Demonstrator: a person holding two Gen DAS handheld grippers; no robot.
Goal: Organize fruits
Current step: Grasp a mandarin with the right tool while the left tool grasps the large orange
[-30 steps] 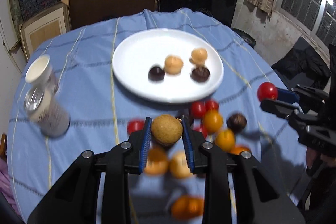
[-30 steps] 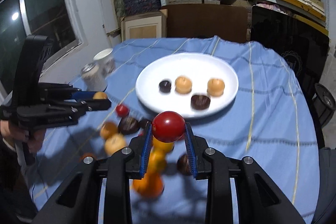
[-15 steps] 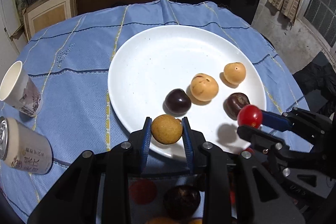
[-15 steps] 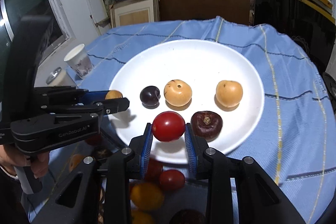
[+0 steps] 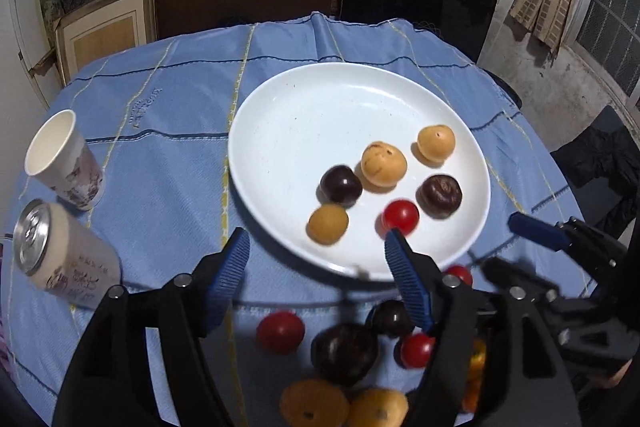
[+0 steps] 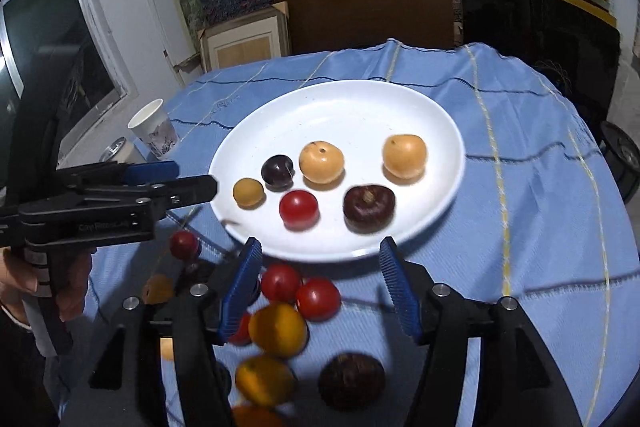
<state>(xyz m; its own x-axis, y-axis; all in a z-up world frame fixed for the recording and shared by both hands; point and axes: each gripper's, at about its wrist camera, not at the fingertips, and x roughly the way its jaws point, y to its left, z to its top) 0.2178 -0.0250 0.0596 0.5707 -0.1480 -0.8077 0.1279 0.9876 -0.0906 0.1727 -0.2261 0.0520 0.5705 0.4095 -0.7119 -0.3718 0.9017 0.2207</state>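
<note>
**Both fruits dropped onto the plate**

A second ago the left gripper (image 5: 316, 263) clamped a small tan fruit (image 5: 327, 223); now its jaws are opening with nothing between them, and the fruit lies on the white plate (image 5: 288, 131) just beside a dark plum (image 5: 341, 185). The right gripper (image 6: 320, 269) has likewise let go: its jaws are opening, empty, and the red tomato (image 6: 298, 209) it carried sits on the plate. Six fruits are plated; many loose fruits (image 6: 278, 329) wait on the tabletop (image 5: 168, 155), so sorting seems well short of done.
</note>
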